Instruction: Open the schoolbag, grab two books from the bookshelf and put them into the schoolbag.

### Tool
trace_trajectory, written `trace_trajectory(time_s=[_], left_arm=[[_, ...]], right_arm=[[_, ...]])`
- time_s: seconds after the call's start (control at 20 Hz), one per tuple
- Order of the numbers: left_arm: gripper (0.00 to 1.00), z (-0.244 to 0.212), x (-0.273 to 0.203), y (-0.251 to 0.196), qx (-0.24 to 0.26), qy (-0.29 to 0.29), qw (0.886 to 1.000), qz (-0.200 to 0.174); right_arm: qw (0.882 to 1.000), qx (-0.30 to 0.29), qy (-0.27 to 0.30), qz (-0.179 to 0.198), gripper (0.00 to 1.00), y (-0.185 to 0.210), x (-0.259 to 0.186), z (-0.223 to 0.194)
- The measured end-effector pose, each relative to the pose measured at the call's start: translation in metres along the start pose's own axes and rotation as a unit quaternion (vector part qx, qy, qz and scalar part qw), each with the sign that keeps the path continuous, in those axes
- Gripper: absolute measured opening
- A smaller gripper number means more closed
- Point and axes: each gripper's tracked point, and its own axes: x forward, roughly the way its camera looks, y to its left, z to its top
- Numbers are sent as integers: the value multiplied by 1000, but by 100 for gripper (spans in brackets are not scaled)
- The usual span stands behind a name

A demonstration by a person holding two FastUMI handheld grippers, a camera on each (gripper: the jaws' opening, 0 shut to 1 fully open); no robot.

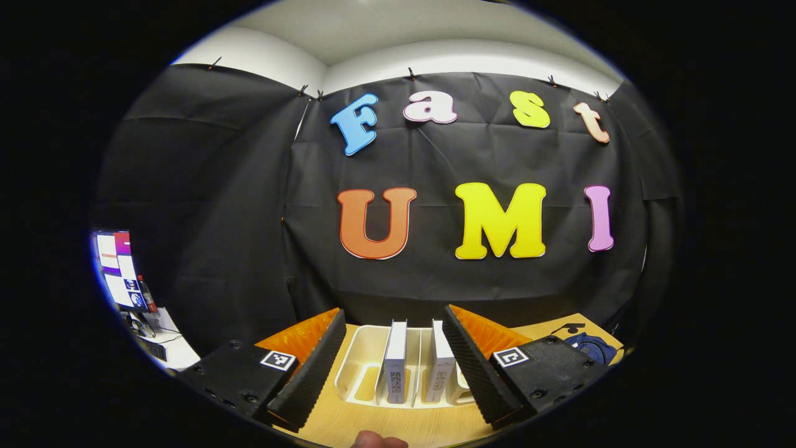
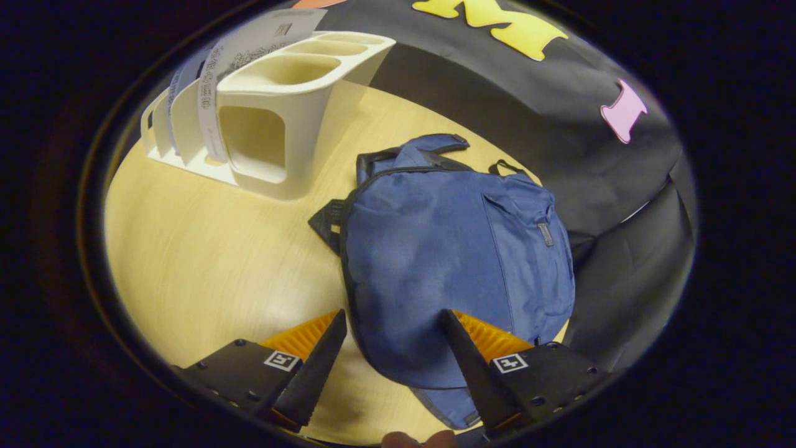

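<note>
In the left gripper view the schoolbag (image 1: 587,346) is mostly cut off, a dark blue scrap at the table's (image 1: 398,423) right edge. The left gripper (image 1: 393,367) is spread wide, holding nothing, facing two upright white books (image 1: 395,361) in a white slotted plastic bookshelf (image 1: 360,367) near the table's back edge. The right gripper (image 2: 393,364) hangs open over the flat, closed fabric schoolbag (image 2: 448,249) beside the bookshelf (image 2: 261,118); touching is unclear.
</note>
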Motion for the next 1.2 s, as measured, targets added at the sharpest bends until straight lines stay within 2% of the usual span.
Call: trace_trajectory(time_s=[0.25, 0.3, 0.35, 0.4, 0.55, 0.6, 0.7, 0.75, 0.8, 0.9, 0.95, 1.0, 1.2], left_arm=[[99, 1, 2, 5, 0, 1, 1000, 10], [99, -1, 3, 5, -3, 3, 1000, 11], [99, -3, 4, 5, -5, 6, 1000, 12], [99, -6, 4, 4, -7, 11, 1000, 12], [99, -6, 6, 2, -10, 14, 1000, 10], [99, -5, 8, 1, -11, 13, 1000, 9], [99, -5, 10, -4, -11, 12, 1000, 6], [99, -5, 10, -5, -11, 12, 1000, 4], [99, -4, 10, -6, -12, 12, 1000, 3], [99, -5, 12, -7, -15, 11, 1000, 2], [99, -6, 12, -7, -17, 12, 1000, 2], [99, -7, 14, -8, -19, 13, 1000, 2], [99, -11, 19, -10, -22, 19, 1000, 0]], right_arm=[[1000, 19, -8, -22, 99, -17, 6, 12], [1000, 24, -7, -17, 94, -18, 7, 12], [1000, 29, -1, -8, 99, -16, 7, 12], [999, 34, 2, 4, 91, -15, 9, 11], [999, 32, 6, 37, 79, -8, 5, 14], [999, 28, 6, 41, 62, -7, 4, 13], [999, 22, 4, 49, 38, -7, -1, 16], [998, 19, 1, 52, 31, -8, -4, 17], [998, 16, -1, 56, 18, -10, -6, 20], [997, 20, -5, 70, 14, -14, -11, 21], [997, 22, -5, 78, 5, -17, -14, 24], [996, 23, -5, 85, 1, -21, -17, 25], [994, 33, -21, 104, 1, -35, -36, 38]])
